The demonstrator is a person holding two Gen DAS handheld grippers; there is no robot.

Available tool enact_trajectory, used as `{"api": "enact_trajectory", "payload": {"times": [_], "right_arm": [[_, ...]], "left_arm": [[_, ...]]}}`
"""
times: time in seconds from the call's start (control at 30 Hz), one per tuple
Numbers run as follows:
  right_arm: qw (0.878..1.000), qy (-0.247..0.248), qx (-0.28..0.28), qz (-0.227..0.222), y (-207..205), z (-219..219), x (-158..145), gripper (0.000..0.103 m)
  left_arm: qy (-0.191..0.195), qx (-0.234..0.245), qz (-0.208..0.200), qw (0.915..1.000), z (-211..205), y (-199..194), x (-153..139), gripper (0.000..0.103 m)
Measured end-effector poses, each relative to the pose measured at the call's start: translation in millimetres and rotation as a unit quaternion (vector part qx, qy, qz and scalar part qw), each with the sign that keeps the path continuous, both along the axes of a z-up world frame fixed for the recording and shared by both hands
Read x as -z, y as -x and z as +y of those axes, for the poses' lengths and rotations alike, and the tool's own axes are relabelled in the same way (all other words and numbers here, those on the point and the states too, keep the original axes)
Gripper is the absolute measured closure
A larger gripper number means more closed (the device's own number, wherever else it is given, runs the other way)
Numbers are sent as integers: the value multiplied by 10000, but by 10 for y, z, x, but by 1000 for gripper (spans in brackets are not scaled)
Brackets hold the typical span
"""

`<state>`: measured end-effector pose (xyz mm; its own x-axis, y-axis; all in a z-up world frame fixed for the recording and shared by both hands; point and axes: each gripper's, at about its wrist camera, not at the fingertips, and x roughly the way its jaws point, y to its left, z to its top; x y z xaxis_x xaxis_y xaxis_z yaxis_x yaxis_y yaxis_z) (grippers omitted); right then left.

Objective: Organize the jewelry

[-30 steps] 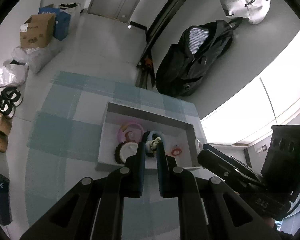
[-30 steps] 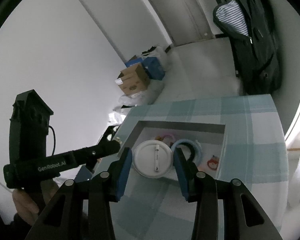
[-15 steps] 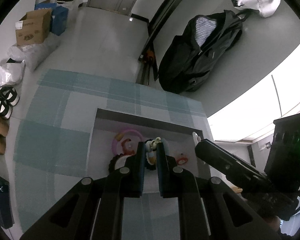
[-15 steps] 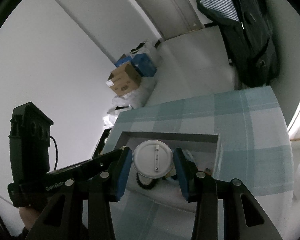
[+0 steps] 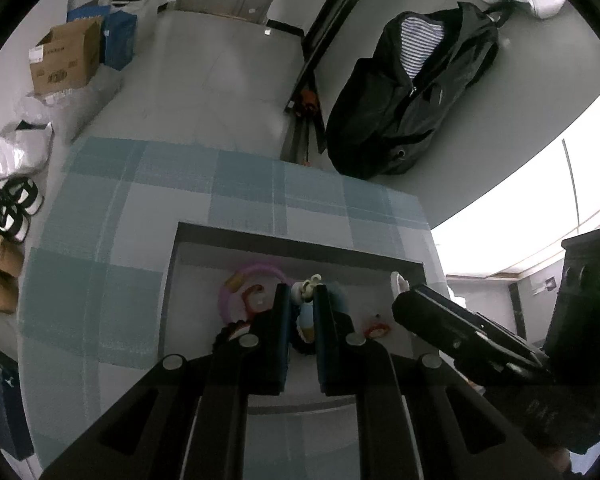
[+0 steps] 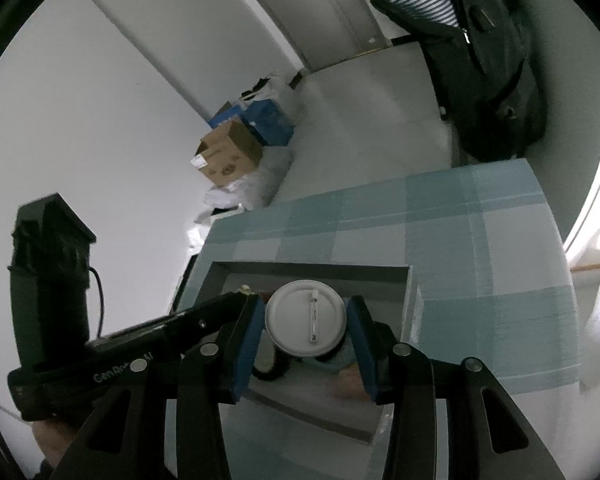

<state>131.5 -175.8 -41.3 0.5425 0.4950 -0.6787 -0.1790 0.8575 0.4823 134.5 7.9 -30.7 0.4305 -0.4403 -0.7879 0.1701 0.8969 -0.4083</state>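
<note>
Nearest the right wrist camera, the right tool (image 6: 306, 330) pinches a round white pin badge (image 6: 306, 317) by its rim, clasp side up, held just above the grey tray (image 6: 410, 304). Over the same tray, the left tool (image 5: 302, 308) is pressed together on a small pale-blue charm (image 5: 306, 312). Below both, inside the tray, lie a pink ring bracelet (image 5: 252, 280) at the left and a small red piece (image 5: 376, 330) at the right. Farther off, bare checked cloth (image 5: 112, 240) covers the surface. Both pieces look mid-delivery; the next move, I judge, calls for lowering each onto a free patch of tray floor before letting go.
</note>
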Motion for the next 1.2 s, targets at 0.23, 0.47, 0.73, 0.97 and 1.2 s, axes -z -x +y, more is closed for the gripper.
{"api": "enact_trajectory", "payload": {"times": [0.23,0.47,0.73,0.97,1.2], "right_arm": [[9998,57,179,-23,18,-76,12,53],[9981,324,166,-488,176,-106,-138,35],[9956,440,97,-824,364,-124,-235,30],[9923,461,23,-1146,544,-93,-315,21],[9885,609,-84,-1382,710,-86,-350,16]], "left_arm": [[-343,36,64,9994,-23,5,-23,92],[-514,-117,-17,9986,63,111,-87,76],[-703,-156,-494,9962,77,318,-233,58],[-1101,-268,-1162,9867,51,547,-346,39],[-1515,-448,-1314,9787,52,683,-343,39]]}}
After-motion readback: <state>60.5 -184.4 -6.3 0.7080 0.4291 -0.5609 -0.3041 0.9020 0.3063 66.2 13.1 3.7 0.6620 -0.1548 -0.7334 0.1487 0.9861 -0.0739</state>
